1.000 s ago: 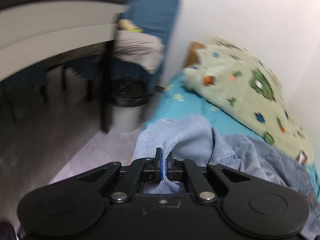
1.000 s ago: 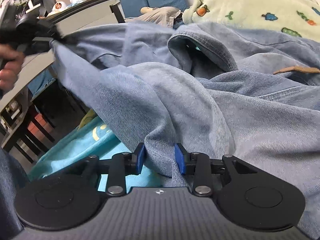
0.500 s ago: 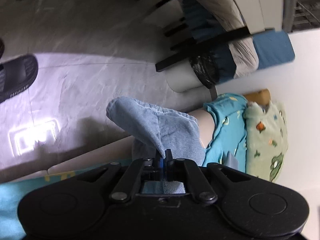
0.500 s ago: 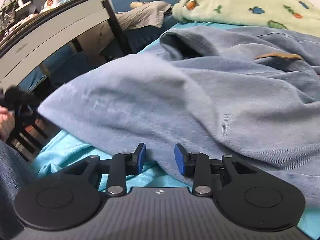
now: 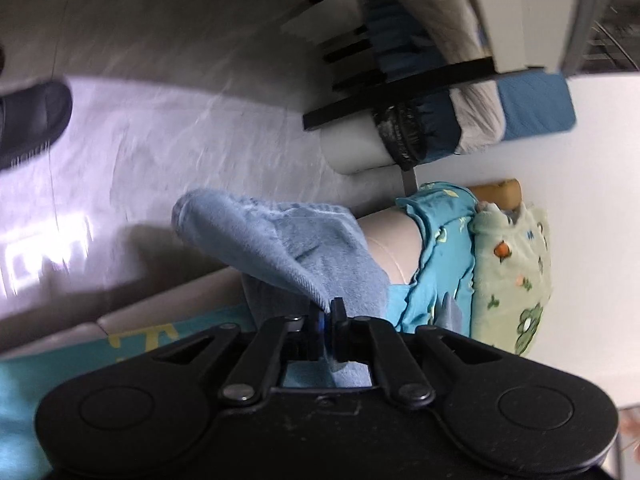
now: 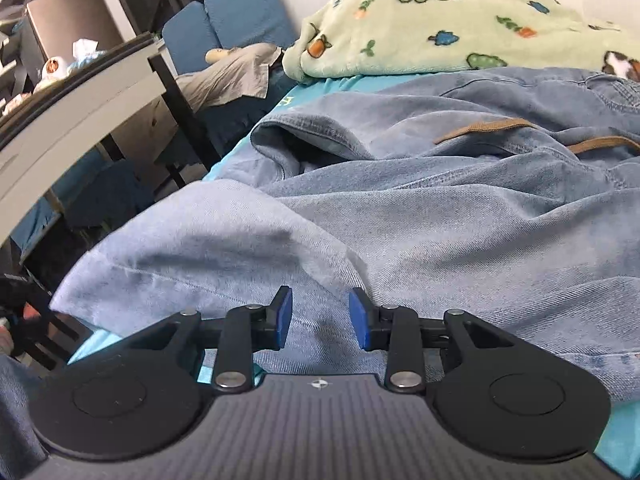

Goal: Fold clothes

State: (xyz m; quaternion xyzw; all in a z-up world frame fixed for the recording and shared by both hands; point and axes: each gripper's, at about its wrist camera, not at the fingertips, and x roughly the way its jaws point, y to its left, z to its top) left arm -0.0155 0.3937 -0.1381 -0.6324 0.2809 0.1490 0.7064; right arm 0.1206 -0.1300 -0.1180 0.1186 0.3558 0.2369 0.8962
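Note:
Light blue jeans (image 6: 420, 200) lie spread and rumpled across the bed on a turquoise sheet (image 6: 340, 82). My right gripper (image 6: 320, 318) is open, its blue pads (image 6: 284, 316) just above the denim near the front edge, holding nothing. My left gripper (image 5: 325, 322) is shut on the hem of a jeans leg (image 5: 288, 244), at the bed's side; that view is rolled sideways and looks toward the floor. The held leg end hangs past the mattress edge.
A green cartoon-print blanket (image 6: 440, 20) lies at the bed's head by the white wall. A grey table (image 6: 80, 92) with black legs, blue chairs (image 6: 236, 20) and a bin (image 5: 360, 152) stand beside the bed. A black slipper (image 5: 28, 120) is on the floor.
My left gripper swung the jeans leg out and down over the bed's side, its view rolling sideways. The denim in front of my right gripper dropped and flattened onto the bed.

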